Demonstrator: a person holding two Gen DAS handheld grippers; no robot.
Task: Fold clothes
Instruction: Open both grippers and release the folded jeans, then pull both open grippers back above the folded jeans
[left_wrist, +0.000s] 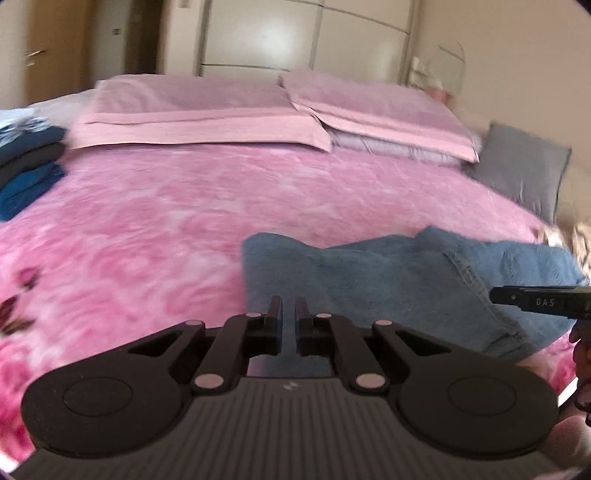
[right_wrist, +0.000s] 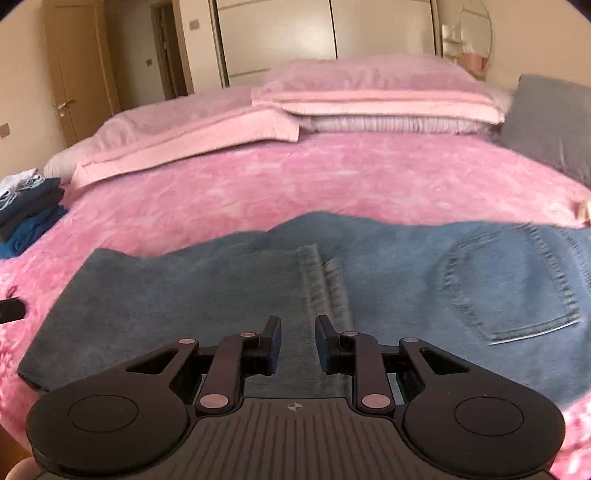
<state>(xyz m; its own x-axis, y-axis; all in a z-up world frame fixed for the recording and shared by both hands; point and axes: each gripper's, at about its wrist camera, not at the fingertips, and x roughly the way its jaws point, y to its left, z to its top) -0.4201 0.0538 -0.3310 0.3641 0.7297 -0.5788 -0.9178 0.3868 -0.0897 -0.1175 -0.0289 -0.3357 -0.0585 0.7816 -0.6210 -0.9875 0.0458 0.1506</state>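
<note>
Jeans (right_wrist: 229, 291) folded on pink bedspread (left_wrist: 155, 206), left tool (left_wrist: 288, 306) nearly closed (empty), right tool (right_wrist: 297, 325) partly parted, empty

My left hand-held gripper (left_wrist: 287, 308) points downward, its jaws nearly together with only a narrow slit and nothing between them. My right hand-held gripper (right_wrist: 297, 328) also tilts downward, jaws apart and empty, its fingers (right_wrist: 272, 332) gripping nothing.

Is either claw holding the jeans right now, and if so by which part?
Nothing is held. The left claw is shut and empty; the right claw is open above the jeans, which lie free on the bed.
</note>
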